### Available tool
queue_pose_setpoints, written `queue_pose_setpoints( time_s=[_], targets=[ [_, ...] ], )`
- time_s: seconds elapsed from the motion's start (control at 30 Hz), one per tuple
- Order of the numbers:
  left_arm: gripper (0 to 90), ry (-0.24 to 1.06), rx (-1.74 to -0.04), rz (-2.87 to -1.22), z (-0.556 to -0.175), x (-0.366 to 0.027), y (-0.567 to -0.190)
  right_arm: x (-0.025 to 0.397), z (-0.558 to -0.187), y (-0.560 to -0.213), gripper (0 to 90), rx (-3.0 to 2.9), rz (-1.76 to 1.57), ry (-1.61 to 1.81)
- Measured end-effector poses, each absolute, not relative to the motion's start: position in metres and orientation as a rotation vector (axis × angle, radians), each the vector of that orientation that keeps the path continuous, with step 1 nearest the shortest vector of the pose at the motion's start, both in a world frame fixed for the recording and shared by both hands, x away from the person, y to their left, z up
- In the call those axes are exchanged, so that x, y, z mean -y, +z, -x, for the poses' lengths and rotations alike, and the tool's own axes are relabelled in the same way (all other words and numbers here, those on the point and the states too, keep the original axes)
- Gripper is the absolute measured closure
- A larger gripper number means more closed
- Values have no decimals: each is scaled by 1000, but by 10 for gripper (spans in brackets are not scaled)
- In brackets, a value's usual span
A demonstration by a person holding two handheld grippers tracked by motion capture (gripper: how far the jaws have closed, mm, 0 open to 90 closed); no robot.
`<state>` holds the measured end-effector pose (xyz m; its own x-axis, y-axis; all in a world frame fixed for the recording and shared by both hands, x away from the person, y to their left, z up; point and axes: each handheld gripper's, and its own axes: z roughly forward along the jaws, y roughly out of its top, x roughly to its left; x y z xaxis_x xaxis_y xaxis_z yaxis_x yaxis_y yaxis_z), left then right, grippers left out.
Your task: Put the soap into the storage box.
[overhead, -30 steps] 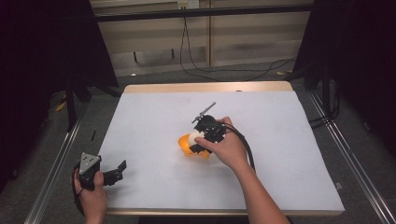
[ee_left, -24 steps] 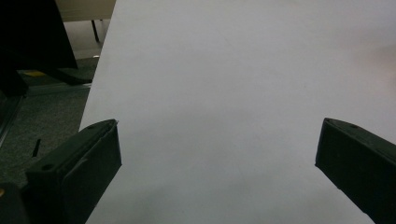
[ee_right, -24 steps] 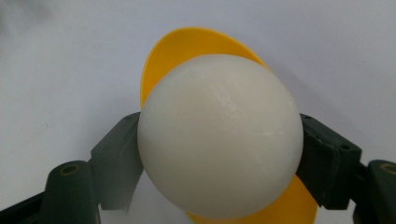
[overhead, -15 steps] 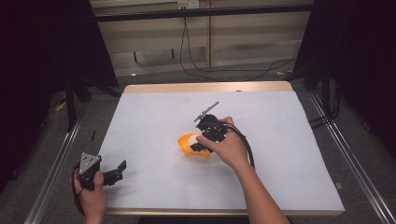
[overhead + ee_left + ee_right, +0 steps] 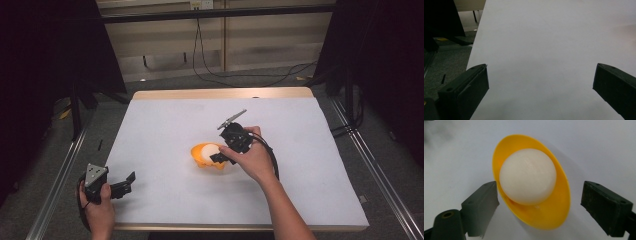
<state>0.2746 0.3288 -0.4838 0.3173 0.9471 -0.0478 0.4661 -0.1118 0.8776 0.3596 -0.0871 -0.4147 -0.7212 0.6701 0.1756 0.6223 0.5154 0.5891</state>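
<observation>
Since a second ago the right gripper [image 5: 539, 202] has barely shifted — jaws wide around the orange bowl [image 5: 554, 207] holding the white ball [image 5: 527, 176], grasp pending; the left gripper [image 5: 116, 187], lower left, idles wide.

My right gripper [image 5: 220, 156] sits mid-table, jaws spread wide, my hand [image 5: 250, 157] wrapped over it, forearm angled in from the bottom edge. My left gripper [image 5: 122, 184] is low at the near-left corner, jaws wide apart, held in my left hand [image 5: 97, 210].
</observation>
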Motion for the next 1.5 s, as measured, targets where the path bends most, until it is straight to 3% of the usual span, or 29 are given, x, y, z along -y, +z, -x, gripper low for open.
queue_pose_setpoints(
  time_s=[0.27,1.5],
  targets=[
    [0,704,-1282,-1725,-275,-328,-484,115,-348,-417,1,-2602,-1233,1038],
    [0,714,-1275,-1748,-275,-328,-484,259,-285,-448,7,-2224,-1448,1028]
  ],
)
